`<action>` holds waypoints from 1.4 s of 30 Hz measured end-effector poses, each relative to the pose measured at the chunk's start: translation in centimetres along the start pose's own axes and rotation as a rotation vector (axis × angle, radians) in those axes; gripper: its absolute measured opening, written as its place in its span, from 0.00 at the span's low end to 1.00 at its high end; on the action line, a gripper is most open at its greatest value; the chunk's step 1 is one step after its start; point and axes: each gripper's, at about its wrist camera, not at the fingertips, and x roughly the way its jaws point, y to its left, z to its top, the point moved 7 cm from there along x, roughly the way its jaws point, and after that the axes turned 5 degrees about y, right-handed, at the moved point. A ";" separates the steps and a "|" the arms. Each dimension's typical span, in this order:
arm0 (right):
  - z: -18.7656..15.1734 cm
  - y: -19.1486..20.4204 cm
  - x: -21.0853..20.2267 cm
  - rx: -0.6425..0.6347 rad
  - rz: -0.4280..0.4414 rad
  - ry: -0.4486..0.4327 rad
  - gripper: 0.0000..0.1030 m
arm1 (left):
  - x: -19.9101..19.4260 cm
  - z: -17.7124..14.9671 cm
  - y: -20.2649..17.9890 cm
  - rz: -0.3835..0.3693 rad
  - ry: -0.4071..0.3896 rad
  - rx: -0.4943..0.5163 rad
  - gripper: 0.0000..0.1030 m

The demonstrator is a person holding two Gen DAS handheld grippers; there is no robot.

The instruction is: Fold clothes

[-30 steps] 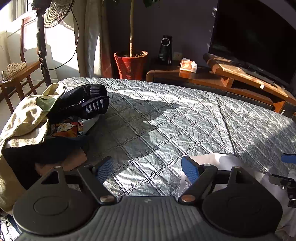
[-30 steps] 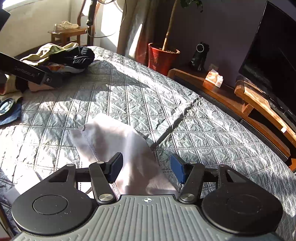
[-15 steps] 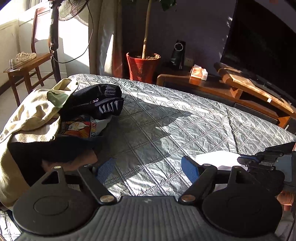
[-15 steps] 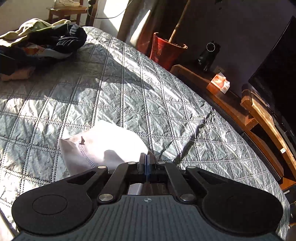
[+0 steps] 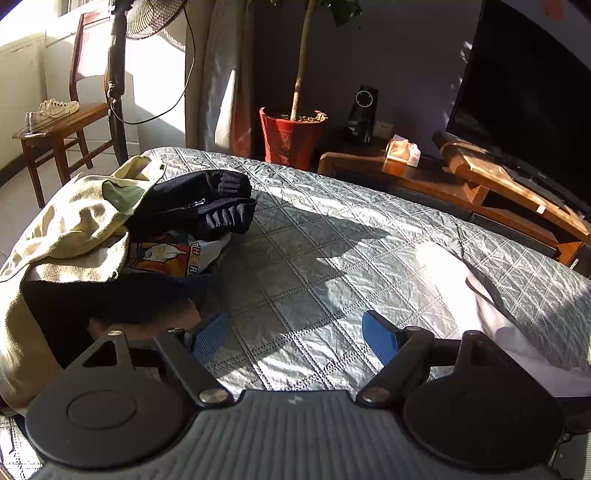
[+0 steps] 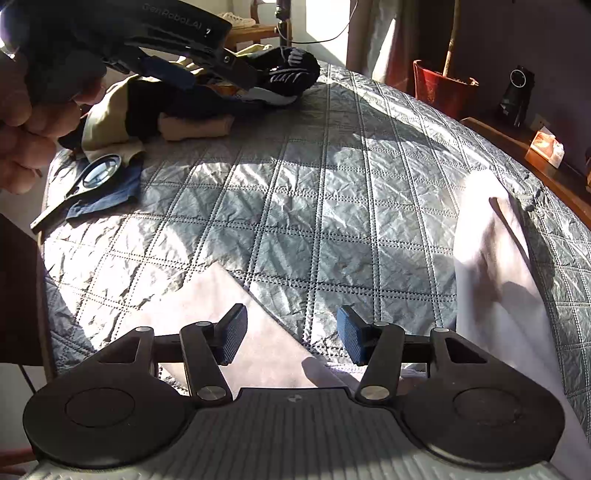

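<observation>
Both claws, left (image 5: 293,334) and right (image 6: 291,334), gape wide, holding nothing; the white garment (image 6: 498,266) at three o'clock could slide off the slick quilt (image 6: 295,206).

One white garment (image 6: 495,266), one clothes pile (image 5: 122,236), one magnifying glass (image 6: 99,171), two sneakers (image 5: 51,110).

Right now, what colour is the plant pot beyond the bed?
Red; the plant pot shows best in the left wrist view.

Far side: red plant pot (image 5: 291,138), TV (image 5: 524,99) on its wooden stand (image 5: 480,173), fan (image 5: 151,18), chair (image 5: 62,125) (sneakers (image 5: 51,110) on it). Magnifying glass (image 6: 99,173) near left.
</observation>
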 end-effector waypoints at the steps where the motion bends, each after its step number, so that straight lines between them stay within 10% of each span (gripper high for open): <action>1: 0.0 0.3 0.4 -0.005 0.007 0.007 0.51 | 0.0 0.0 0.0 0.001 0.001 -0.001 0.75; 6: 0.3 1.1 1.8 -0.047 0.030 0.045 0.51 | 0.1 0.0 -0.1 -0.001 0.003 0.001 0.75; 7: 0.3 1.1 1.7 -0.048 0.032 0.047 0.40 | 0.1 0.0 -0.2 -0.003 0.003 0.005 0.76; 8: 0.4 1.0 1.7 -0.043 0.036 0.046 0.02 | 0.2 0.0 -0.3 -0.003 0.003 0.009 0.76; 22: 3.9 1.2 -7.9 0.110 -0.145 -0.303 0.00 | -0.1 0.4 0.2 0.010 -0.018 -0.010 0.76; 30: -3.0 10.1 -4.6 0.160 0.004 -0.133 0.24 | -0.2 0.2 0.0 0.020 -0.023 0.018 0.76; 37: -12.2 -1.3 -12.0 0.534 -0.506 -0.151 0.54 | -0.1 0.0 -0.7 0.005 -0.016 0.030 0.76; 42: -20.0 -8.7 -14.1 0.898 -0.610 -0.089 0.66 | 0.2 -0.4 -1.4 0.005 -0.009 0.059 0.76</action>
